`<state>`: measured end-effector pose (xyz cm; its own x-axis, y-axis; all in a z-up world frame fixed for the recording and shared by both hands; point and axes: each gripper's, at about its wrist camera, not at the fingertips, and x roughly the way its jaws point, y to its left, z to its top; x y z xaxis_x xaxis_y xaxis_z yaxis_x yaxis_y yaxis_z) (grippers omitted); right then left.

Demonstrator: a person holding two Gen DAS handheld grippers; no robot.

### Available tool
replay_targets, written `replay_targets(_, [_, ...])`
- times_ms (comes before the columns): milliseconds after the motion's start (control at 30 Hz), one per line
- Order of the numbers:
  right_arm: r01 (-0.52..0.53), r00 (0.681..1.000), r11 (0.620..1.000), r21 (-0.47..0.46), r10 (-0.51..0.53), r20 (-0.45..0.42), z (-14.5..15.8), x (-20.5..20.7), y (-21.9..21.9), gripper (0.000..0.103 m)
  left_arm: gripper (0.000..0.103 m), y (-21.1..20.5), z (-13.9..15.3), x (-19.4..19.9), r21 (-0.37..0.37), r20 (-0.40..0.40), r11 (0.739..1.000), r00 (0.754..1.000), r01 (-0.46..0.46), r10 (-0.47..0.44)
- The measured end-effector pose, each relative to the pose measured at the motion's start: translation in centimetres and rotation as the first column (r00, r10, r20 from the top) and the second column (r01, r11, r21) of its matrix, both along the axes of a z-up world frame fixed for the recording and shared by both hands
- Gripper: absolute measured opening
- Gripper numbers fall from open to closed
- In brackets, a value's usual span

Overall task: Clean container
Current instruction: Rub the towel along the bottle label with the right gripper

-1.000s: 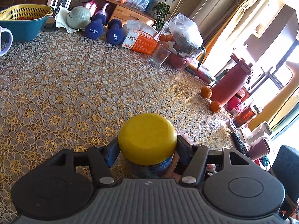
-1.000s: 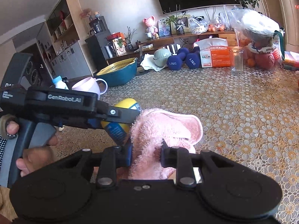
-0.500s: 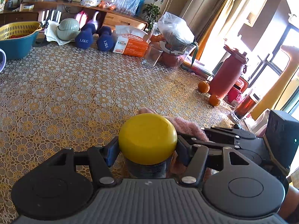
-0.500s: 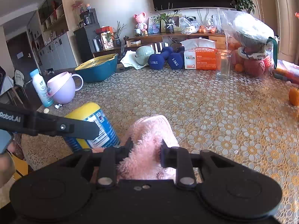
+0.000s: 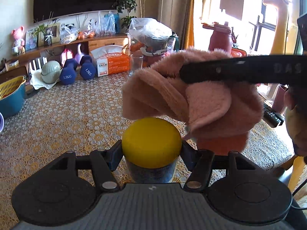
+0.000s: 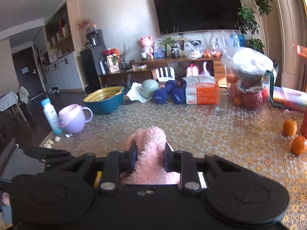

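Note:
A round container with a yellow lid (image 5: 151, 141) and a dark blue-labelled body is clamped between the fingers of my left gripper (image 5: 151, 153), above the lace tablecloth. A fluffy pink cloth (image 5: 193, 97) hangs just above and to the right of the lid, touching its far edge. My right gripper (image 6: 150, 157) is shut on that pink cloth (image 6: 151, 149); its black finger (image 5: 239, 71) crosses the left wrist view from the right. In the right wrist view the container is hidden below the gripper body, except for a yellow sliver (image 6: 98, 174).
On the patterned tablecloth (image 6: 191, 126) stand a lilac mug (image 6: 73, 119), a white bottle (image 6: 50, 116), a teal basket (image 6: 104, 100), blue dumbbells (image 5: 76, 70), a tissue box (image 5: 111, 63), a glass (image 6: 221, 103), bagged bowls (image 6: 249, 76) and oranges (image 6: 293, 134). A hand (image 5: 295, 115) holds the right gripper.
The right gripper has lifted the pink cloth from beside the container to over its lid. The left gripper has tilted up while keeping hold of the container.

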<state>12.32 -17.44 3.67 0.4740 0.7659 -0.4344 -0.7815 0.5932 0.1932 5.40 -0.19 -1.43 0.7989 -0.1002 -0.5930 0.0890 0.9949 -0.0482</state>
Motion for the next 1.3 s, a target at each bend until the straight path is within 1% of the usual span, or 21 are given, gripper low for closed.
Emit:
replay_targets(67, [-0.057,0.998,0.998,0.024,0.056,0.015,1.1,-0.9,0.0,0.024,0.063,-0.4,-0.1,0.0,0.021,0.012,1.000,1.000,0.008,-0.009])
replay_targets(133, [-0.106,0.994,0.994,0.015,0.106,0.029,1.7,-1.6,0.7,0.024,0.063,-0.8,-0.1,0.0,0.040,0.019,0.999,1.000,0.013,-0.014])
replay_targets(233, [-0.147,0.989,0.989,-0.031,0.148,0.027,1.1,-2.0,2.2,0.024,0.063,-1.2,-0.2,0.0,0.065,0.029,0.998,0.999,0.023,-0.025])
replay_targets(367, [-0.155,0.987,0.983,-0.102,0.158,0.013,-0.2,-1.8,3.6,0.024,0.063,-1.3,-0.4,-0.1,0.075,0.046,0.997,0.998,0.033,-0.036])
replay_targets(467, [-0.123,0.988,0.978,-0.169,0.136,0.068,-0.9,-1.9,4.0,0.024,0.063,-1.1,-0.4,0.0,0.068,0.050,0.997,0.998,0.032,-0.036])
replay_targets(600, [-0.077,0.992,0.977,-0.196,0.096,0.086,-1.4,-1.3,3.6,0.024,0.064,-1.0,-0.6,0.2,0.050,0.044,0.998,0.998,0.035,-0.037])
replay_targets(633, [-0.066,0.993,0.978,-0.196,0.084,0.083,-1.5,-1.0,3.4,0.024,0.065,-0.9,-0.8,0.3,0.041,0.039,0.999,0.999,0.036,-0.037])
replay_targets(667, [-0.055,0.994,0.980,-0.192,0.072,0.078,-1.7,-0.8,3.2,0.024,0.069,-0.8,-1.0,0.4,0.037,0.033,0.999,0.999,0.030,-0.032])
replay_targets(700, [-0.040,0.995,0.981,-0.192,0.056,0.078,-1.7,-0.5,3.0,0.024,0.071,-0.7,-1.2,0.5,0.033,0.029,0.999,0.999,0.029,-0.030])
replay_targets(833, [0.015,0.998,0.983,-0.185,-0.003,0.063,-2.2,0.7,2.2,0.024,0.071,-0.5,-2.2,0.8,0.021,0.004,0.999,0.999,0.038,-0.038])
replay_targets(1033, [0.079,0.997,0.983,-0.165,-0.078,0.018,-3.0,2.3,0.8,0.024,0.071,-0.8,-3.0,1.1,0.031,0.003,0.998,0.999,0.051,-0.051])
replay_targets(1167, [0.119,0.993,0.977,-0.177,-0.120,0.007,-3.8,3.0,0.0,0.024,0.064,-1.6,-3.2,1.3,0.066,0.023,0.995,0.996,0.081,-0.083])
replay_targets(1300, [0.159,0.986,0.967,-0.199,-0.165,-0.010,-4.6,3.6,-0.8,0.023,0.063,-3.0,-3.6,1.0,0.155,0.054,0.983,0.993,0.098,-0.107])
